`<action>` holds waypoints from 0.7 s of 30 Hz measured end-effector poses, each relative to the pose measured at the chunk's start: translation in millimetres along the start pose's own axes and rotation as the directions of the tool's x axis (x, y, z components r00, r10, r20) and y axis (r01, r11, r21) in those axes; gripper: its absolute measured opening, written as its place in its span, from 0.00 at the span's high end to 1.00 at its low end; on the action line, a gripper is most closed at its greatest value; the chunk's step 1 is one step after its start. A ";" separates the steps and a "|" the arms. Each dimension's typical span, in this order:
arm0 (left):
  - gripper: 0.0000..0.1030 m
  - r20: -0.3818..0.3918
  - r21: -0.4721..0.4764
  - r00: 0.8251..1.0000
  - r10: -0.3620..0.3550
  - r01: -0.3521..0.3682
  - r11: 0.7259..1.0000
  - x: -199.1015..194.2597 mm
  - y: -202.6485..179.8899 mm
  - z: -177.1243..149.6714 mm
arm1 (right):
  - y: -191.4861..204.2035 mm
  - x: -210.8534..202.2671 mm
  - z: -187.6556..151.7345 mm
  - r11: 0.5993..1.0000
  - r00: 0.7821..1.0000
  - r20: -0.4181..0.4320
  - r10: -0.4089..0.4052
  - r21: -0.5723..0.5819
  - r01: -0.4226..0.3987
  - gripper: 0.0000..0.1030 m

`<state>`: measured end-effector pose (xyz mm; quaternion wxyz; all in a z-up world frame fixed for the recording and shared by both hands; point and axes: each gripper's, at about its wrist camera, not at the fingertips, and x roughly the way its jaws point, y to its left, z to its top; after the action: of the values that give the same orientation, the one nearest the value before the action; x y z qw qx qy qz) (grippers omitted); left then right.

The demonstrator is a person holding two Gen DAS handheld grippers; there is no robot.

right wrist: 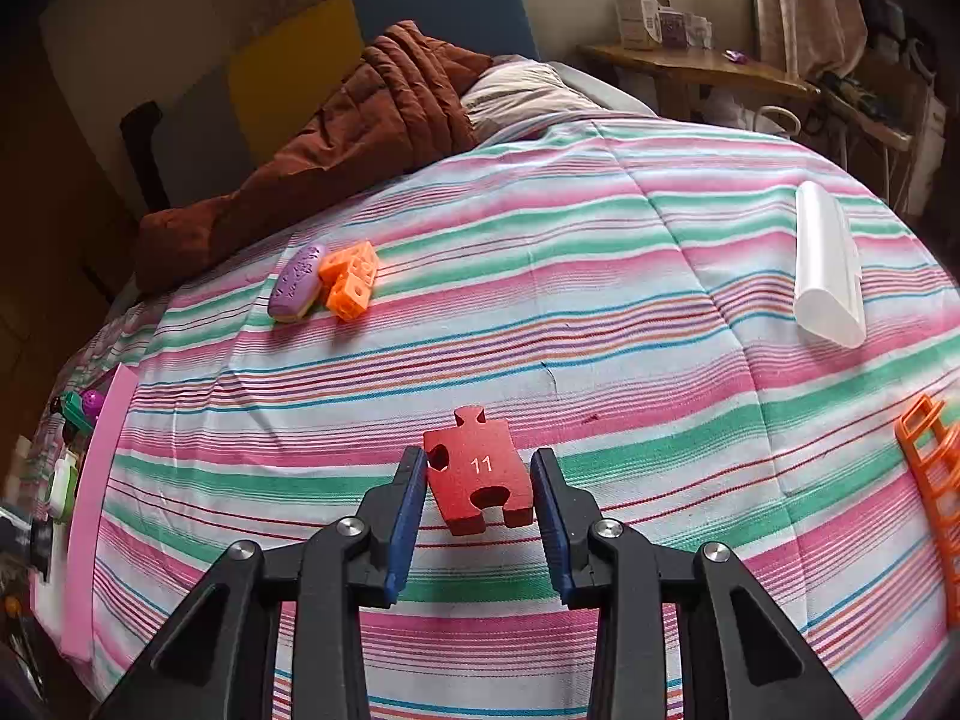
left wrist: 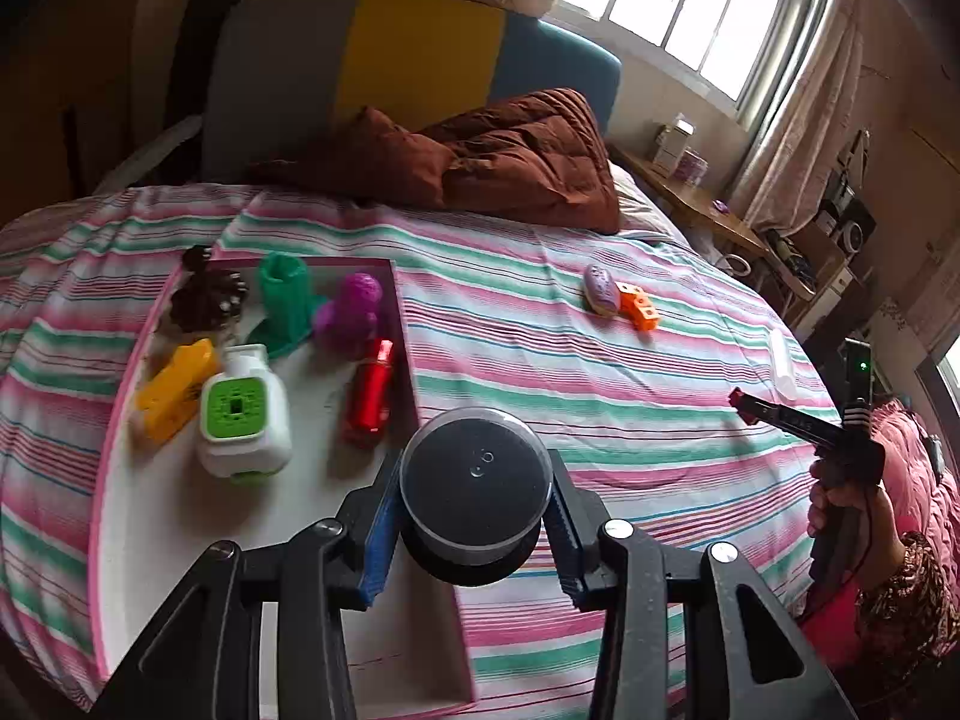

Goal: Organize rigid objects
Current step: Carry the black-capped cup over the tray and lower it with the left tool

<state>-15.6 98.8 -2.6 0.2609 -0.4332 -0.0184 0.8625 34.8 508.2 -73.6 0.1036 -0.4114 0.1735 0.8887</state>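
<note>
My left gripper (left wrist: 477,516) is shut on a round black container with a clear lid (left wrist: 476,477), held over the right edge of a pink-rimmed white tray (left wrist: 180,528). The tray holds a white and green device (left wrist: 243,411), a yellow block (left wrist: 174,387), a red bottle (left wrist: 372,390), a green toy (left wrist: 285,300), a purple toy (left wrist: 354,309) and a dark brown toy (left wrist: 207,294). My right gripper (right wrist: 478,480) is shut on a red puzzle piece marked 11 (right wrist: 477,477), above the striped bedsheet. The right gripper also shows in the left wrist view (left wrist: 744,405).
On the striped bed lie a purple oval piece (right wrist: 297,282) beside an orange cube block (right wrist: 351,279), a white plastic case (right wrist: 828,273) and an orange lattice piece (right wrist: 933,468). A brown quilt (left wrist: 480,156) lies near the headboard. A wooden side table (right wrist: 690,69) stands beyond.
</note>
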 end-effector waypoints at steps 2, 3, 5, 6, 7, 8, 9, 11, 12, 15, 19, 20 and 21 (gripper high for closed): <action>0.58 0.011 -0.027 0.999 0.034 -0.034 0.999 -7.6 18.9 -1.1 | 3.4 -3.4 0.6 1.000 1.000 0.017 0.011 -0.011 -0.010 0.65; 0.58 0.014 -0.040 0.999 0.051 -0.051 0.998 -11.0 28.6 -1.7 | 4.4 -4.6 0.8 1.000 0.999 0.026 0.021 -0.011 -0.021 0.65; 0.58 0.021 -0.061 0.995 0.098 -0.097 0.993 -16.3 45.8 -2.9 | 6.2 -6.4 1.2 0.999 0.999 0.040 0.034 -0.011 -0.033 0.65; 0.58 0.025 -0.076 0.992 0.124 -0.122 0.990 -19.1 55.0 -3.7 | 7.5 -8.1 1.2 0.999 0.998 0.047 0.039 -0.013 -0.038 0.65; 0.58 0.027 -0.090 0.990 0.138 -0.135 0.987 -20.8 64.0 -3.9 | 9.3 -9.6 1.8 0.999 0.998 0.053 0.044 -0.019 -0.043 0.65; 0.58 0.026 -0.104 0.989 0.148 -0.145 0.984 -21.9 72.2 -4.7 | 11.9 -11.1 3.0 0.999 0.997 0.056 0.043 -0.028 -0.042 0.65; 0.58 0.022 -0.117 0.987 0.161 -0.157 0.981 -22.2 79.9 -5.5 | 14.7 -12.7 4.0 0.999 0.998 0.056 0.041 -0.039 -0.039 0.65; 0.58 0.012 -0.128 0.982 0.186 -0.183 0.975 -21.0 89.9 -7.8 | 20.8 -17.6 6.2 0.998 0.997 0.058 0.046 -0.051 -0.043 0.65; 0.58 0.002 -0.135 0.980 0.198 -0.196 0.971 -18.8 95.3 -8.7 | 24.0 -21.0 7.1 0.997 0.997 0.061 0.052 -0.054 -0.049 0.65; 0.58 -0.013 -0.147 0.978 0.206 -0.206 0.967 -12.7 107.0 -12.5 | 35.1 -32.1 7.7 0.995 0.995 0.068 0.078 -0.061 -0.074 0.65; 0.58 -0.014 -0.129 0.972 0.234 -0.233 0.964 -3.6 113.0 -14.8 | 55.2 -43.3 2.8 0.991 0.991 0.066 0.115 -0.082 -0.110 0.65; 0.58 -0.014 -0.128 0.971 0.239 -0.239 0.963 -1.5 115.0 -15.2 | 60.4 -44.8 0.8 0.989 0.990 0.063 0.127 -0.084 -0.122 0.65; 0.58 -0.011 -0.129 0.969 0.248 -0.248 0.960 0.1 117.2 -15.5 | 65.7 -45.8 -1.1 0.987 0.988 0.058 0.140 -0.085 -0.135 0.65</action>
<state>-54.8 -5.3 -42.5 0.1222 -0.4457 -0.0204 0.8865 43.5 445.6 -24.5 0.0308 -0.3737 0.1620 0.9128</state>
